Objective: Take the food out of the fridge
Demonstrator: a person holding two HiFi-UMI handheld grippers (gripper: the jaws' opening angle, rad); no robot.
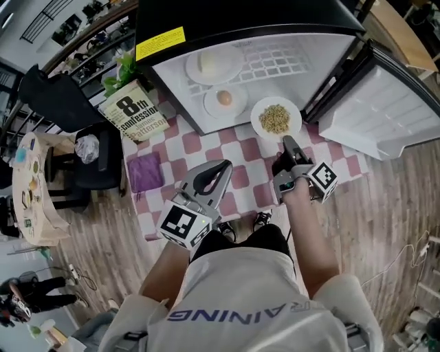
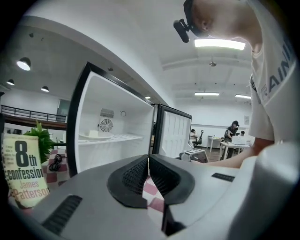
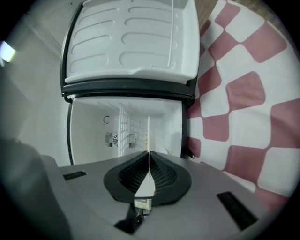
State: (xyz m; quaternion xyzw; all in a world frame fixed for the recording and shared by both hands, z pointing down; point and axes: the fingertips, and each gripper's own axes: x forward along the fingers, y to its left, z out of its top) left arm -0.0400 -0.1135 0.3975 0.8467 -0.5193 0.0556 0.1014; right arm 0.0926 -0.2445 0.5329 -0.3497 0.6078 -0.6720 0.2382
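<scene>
**One plate out at the fridge mouth, two more inside**

We judge the task about a third done. Our right claw (image 1: 287,141) is clamped on the near rim of the plate of grains (image 1: 276,118). In the right gripper view the plate's thin white edge runs between the closed pads (image 3: 157,176). That plate sits just in front of the open fridge (image 1: 275,20), over the chequered cloth (image 1: 240,148) on the desk. We cannot tell whether it rests on the cloth or hangs just above it.

Our left claw (image 1: 221,167) is closed with nothing in it. Its own view shows the tips meeting, with only cloth visible behind them. It hovers over the desk, near the right claw and well short of the fridge.

Two plates are inside the fridge. The small plate (image 1: 225,100) near the front carries one round, egg-like item. The larger plate (image 1: 213,65) further in carries a pale white piece, and we cannot name that food. The door (image 1: 385,103) stands wide to the right.

What is left, as we see it, is to set the grains down and fetch those two plates.
</scene>
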